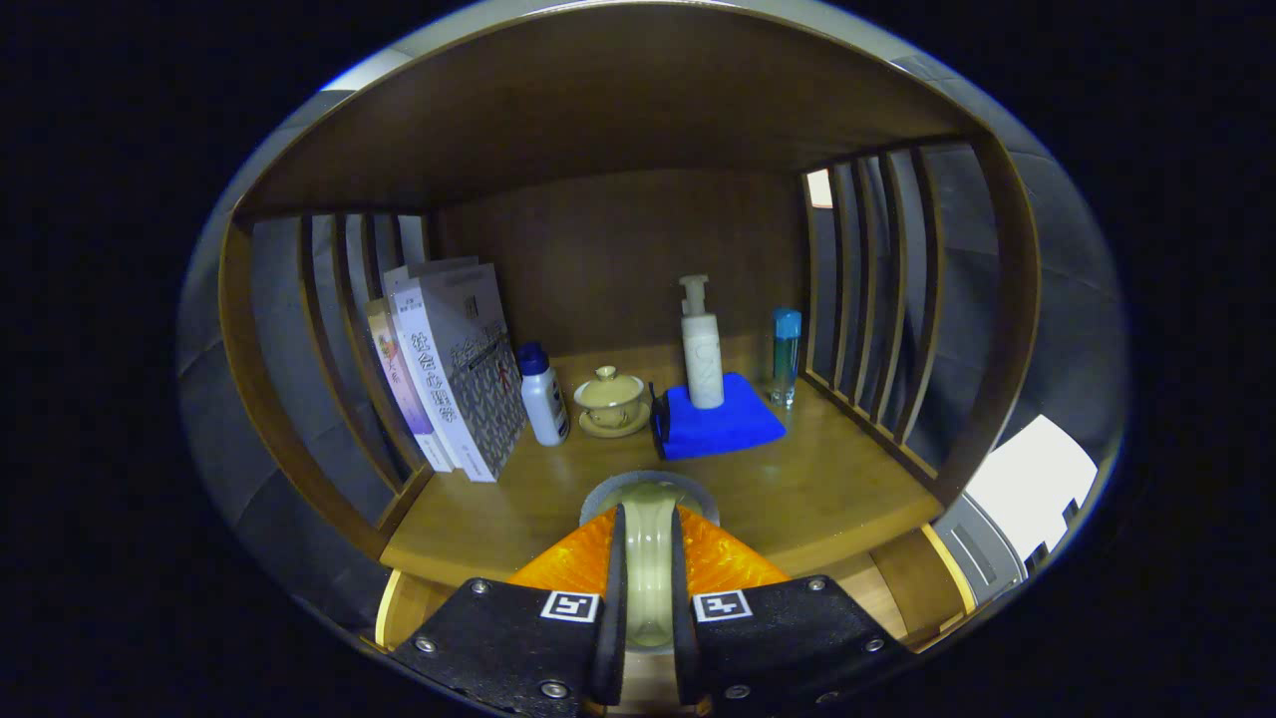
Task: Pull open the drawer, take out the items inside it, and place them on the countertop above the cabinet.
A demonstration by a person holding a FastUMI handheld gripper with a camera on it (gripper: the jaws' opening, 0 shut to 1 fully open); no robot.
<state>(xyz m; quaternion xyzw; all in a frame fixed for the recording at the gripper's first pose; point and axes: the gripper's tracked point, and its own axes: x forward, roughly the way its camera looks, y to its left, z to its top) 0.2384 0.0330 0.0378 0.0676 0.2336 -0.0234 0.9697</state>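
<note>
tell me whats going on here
A hand-held gripper is shut on a pale round dish, holding it on edge between its fingers over the wooden countertop. Beyond the fingers the countertop already holds books, a small white bottle, a lidded cup, a pump bottle standing on a blue cloth, and a blue-capped bottle.

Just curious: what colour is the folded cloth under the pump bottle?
Bright blue cloth, seen in the gripper view.

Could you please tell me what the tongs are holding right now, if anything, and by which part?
The tongs are shut on a pale ceramic dish held on edge, both fingers pressing its faces near the rim, above the countertop.
</note>
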